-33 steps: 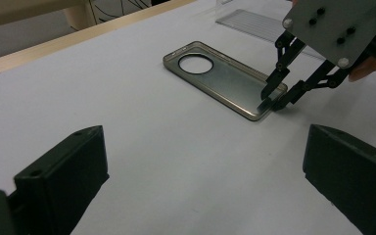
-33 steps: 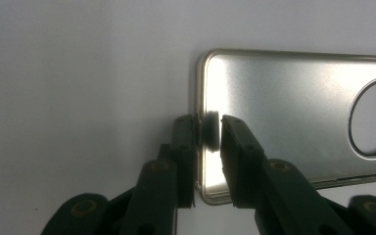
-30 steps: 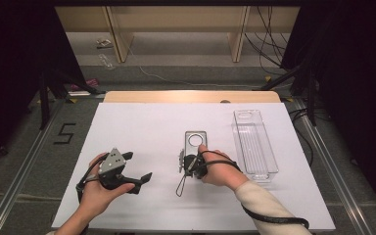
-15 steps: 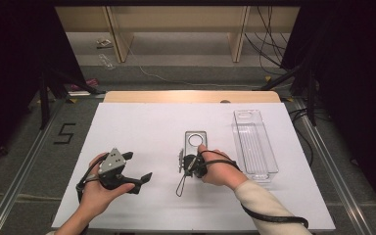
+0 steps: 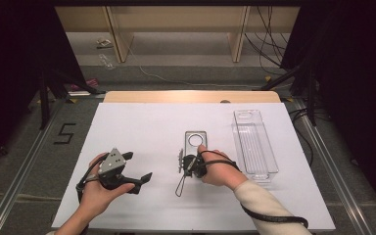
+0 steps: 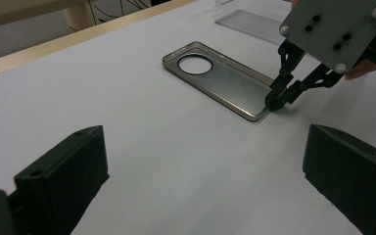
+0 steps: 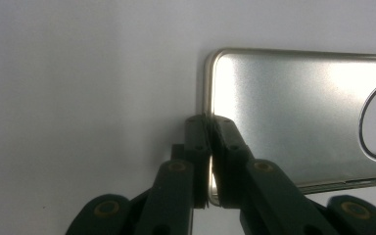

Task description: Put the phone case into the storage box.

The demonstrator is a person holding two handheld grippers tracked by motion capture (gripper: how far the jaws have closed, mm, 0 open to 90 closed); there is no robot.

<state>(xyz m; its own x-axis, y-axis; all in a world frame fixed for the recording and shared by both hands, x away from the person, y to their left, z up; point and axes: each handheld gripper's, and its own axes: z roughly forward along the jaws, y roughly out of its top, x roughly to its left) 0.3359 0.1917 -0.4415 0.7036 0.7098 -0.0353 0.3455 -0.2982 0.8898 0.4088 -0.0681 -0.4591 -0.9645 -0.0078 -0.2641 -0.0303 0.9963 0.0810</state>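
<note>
**Inspector A:** Start with the table (image 5: pixel 142 122). What lies on it?

**Inspector B:** A white sheet covers it. A clear plastic tray (image 5: pixel 254 143) lies toward the right, well apart from the left hand (image 5: pixel 98 188). The phone case (image 5: pixel 196 142) lies flat near the centre, just left of the tray, camera hole at the far end.

**Inspector A:** Pose of the hands?

**Inspector B:** Left forearm enters from the bottom, left gripper (image 5: pixel 144 178) held low, pointing toward the case. Its jaws stand spread, nothing between them. The right hand (image 5: pixel 218 169) is angled inward over the case's near end.

**Inspector A:** Right gripper (image 7: pixel 209 122)?

**Inspector B:** Jaws have just been closing; they now pinch the case's near short edge.
</note>
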